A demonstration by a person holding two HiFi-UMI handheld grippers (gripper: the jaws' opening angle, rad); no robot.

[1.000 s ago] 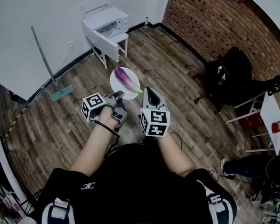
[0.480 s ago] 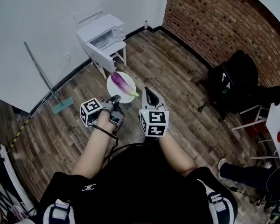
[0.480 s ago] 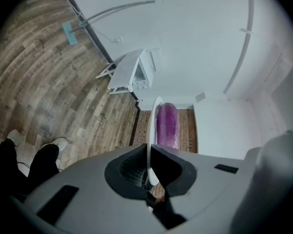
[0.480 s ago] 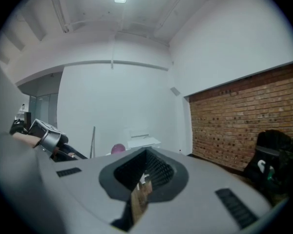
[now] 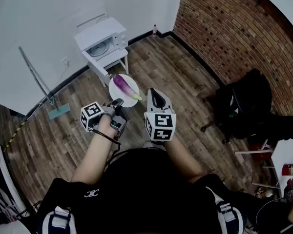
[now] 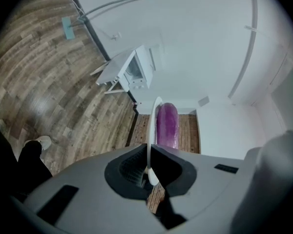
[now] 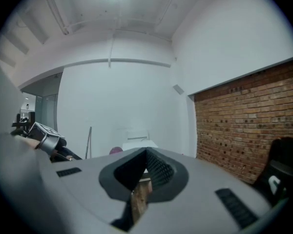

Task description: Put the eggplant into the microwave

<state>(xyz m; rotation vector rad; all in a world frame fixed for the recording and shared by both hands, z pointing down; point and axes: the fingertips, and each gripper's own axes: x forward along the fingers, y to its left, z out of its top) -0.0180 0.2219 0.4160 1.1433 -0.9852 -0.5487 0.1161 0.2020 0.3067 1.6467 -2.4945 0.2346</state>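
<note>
**A:** Where's the microwave [image 5: 100, 40] relative to the jaws?

**B:** Well ahead of both pairs, on a small white counter [image 5: 113, 58] against the wall. The door's open and the cavity faces this way, so I'd say it's ready to load.

**A:** Eggplant?

**B:** The eggplant [image 5: 123, 84] lies on a white plate [image 5: 118, 97] just ahead of the left jaws and left of the right jaws. It's not in the microwave yet.

**A:** Grip?

**B:** The left gripper [image 5: 118, 102] is clenched on the plate's near rim. In its own view the rim runs edge-on between the pads, with the eggplant beyond. My guess is the plate serves as a carrier, so the jaws never squeeze the vegetable.

**A:** And the right?

**B:** The right gripper [image 5: 154, 91] is closed on nothing, with only floor showing past the tips. It's probably kept free to steady the plate or handle the door.

**A:** Hand pose?

**B:** Both forearms are stretched forward, side by side. The left gripper points slightly down, which keeps the plate near flat. The right points about level, aimed toward the wall.

**A:** Risk?

**B:** It's a one-sided rim grip, so a tilt could roll the eggplant off.
</note>
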